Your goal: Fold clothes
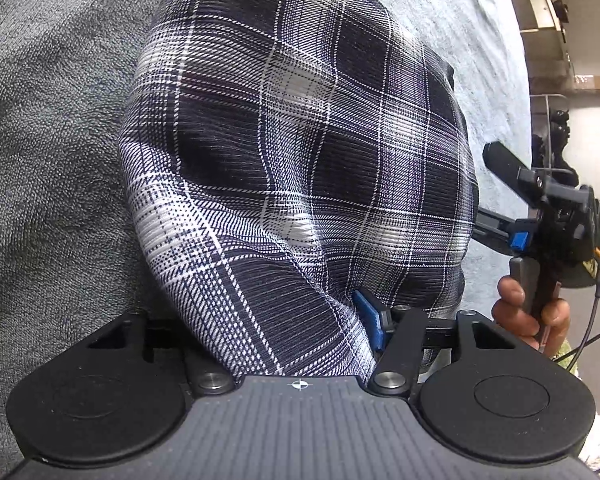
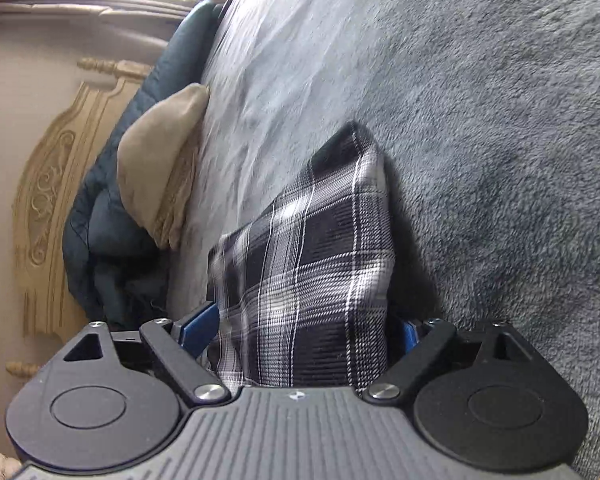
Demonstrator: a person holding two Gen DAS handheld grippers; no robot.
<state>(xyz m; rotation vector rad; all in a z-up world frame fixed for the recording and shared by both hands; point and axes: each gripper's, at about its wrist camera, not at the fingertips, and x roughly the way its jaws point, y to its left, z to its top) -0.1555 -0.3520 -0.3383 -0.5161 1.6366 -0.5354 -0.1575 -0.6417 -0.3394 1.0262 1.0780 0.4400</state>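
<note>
A black and white plaid garment [image 1: 300,140] lies bunched on a grey fleece blanket [image 1: 52,160]. Its folds run down into my left gripper [image 1: 300,320], which is shut on a thick gather of it. The cloth hides the left finger, and only the right blue pad [image 1: 370,316] shows. In the right wrist view a peaked fold of the plaid garment [image 2: 312,264] stands between the wide jaws of my right gripper [image 2: 304,332]. Both blue pads [image 2: 198,328] stand off the cloth, so this gripper is open. The left wrist view shows the right gripper [image 1: 488,192] at the garment's right side, held by a hand [image 1: 532,312].
The blanket [image 2: 480,120] covers a bed. A tan pillow [image 2: 160,160] and a dark teal quilt [image 2: 112,220] lie against a carved cream headboard [image 2: 44,208]. Shelving [image 1: 548,8] stands beyond the bed's far edge. A cable [image 1: 592,332] trails from the right gripper.
</note>
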